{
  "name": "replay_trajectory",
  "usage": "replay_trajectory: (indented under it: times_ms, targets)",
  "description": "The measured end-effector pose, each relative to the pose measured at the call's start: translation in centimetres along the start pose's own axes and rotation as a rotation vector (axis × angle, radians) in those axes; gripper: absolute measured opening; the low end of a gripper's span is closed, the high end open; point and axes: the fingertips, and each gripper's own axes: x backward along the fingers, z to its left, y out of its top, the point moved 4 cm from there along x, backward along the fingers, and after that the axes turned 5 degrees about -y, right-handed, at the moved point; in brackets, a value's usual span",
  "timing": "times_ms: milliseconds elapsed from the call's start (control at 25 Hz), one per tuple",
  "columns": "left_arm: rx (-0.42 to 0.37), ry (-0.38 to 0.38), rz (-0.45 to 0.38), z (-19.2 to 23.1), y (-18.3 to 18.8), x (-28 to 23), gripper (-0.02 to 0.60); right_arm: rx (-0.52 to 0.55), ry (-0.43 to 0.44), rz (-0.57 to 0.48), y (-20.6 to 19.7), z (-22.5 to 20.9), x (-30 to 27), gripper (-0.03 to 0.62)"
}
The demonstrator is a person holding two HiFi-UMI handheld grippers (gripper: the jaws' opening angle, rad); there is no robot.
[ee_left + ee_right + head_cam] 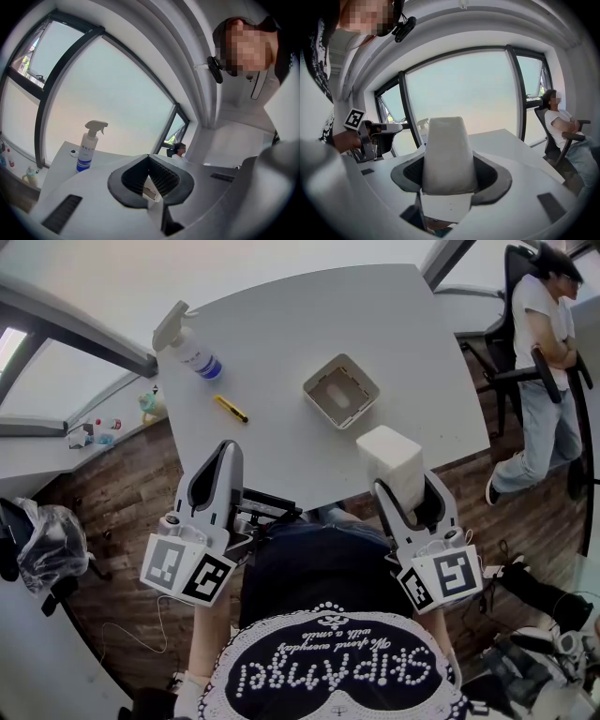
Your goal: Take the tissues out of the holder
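Observation:
The white tissue block (389, 460) hangs above the near edge of the table, with my right gripper (409, 489) shut on it. In the right gripper view the tissue block (445, 150) fills the space between the dark pads (487, 174). The empty white square holder (341, 390) stands on the grey table (309, 324), a little beyond the block. My left gripper (223, 457) hovers at the table's near edge on the left, jaws together with nothing held. In the left gripper view its ribbed pads (161, 176) meet at the tips.
A spray bottle (192, 351) stands at the table's far left, also seen as the spray bottle (86, 150). A yellow cutter (230, 409) lies near it. A person sits in a chair (544, 362) to the right of the table.

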Motion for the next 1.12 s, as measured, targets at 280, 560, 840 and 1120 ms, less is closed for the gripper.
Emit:
replay_trajectory:
  times_ms: [280, 560, 840, 1120]
  targets:
    - [0.005, -0.002, 0.003, 0.1, -0.2, -0.1, 0.002, -0.026, 0.051, 0.012, -1.0, 0.5, -0.2, 0.265]
    - [0.004, -0.006, 0.006, 0.0, -0.1, 0.0, 0.002, -0.066, 0.09, -0.008, -1.1, 0.9, 0.2, 0.265]
    - [0.001, -0.012, 0.011, 0.1, -0.2, 0.0, 0.002, -0.051, 0.09, -0.001, -1.4, 1.1, 0.3, 0.267]
    - [-0.001, -0.021, 0.016, -0.1, -0.3, -0.1, 0.002, -0.043, 0.086, 0.008, -1.7, 1.0, 0.4, 0.265]
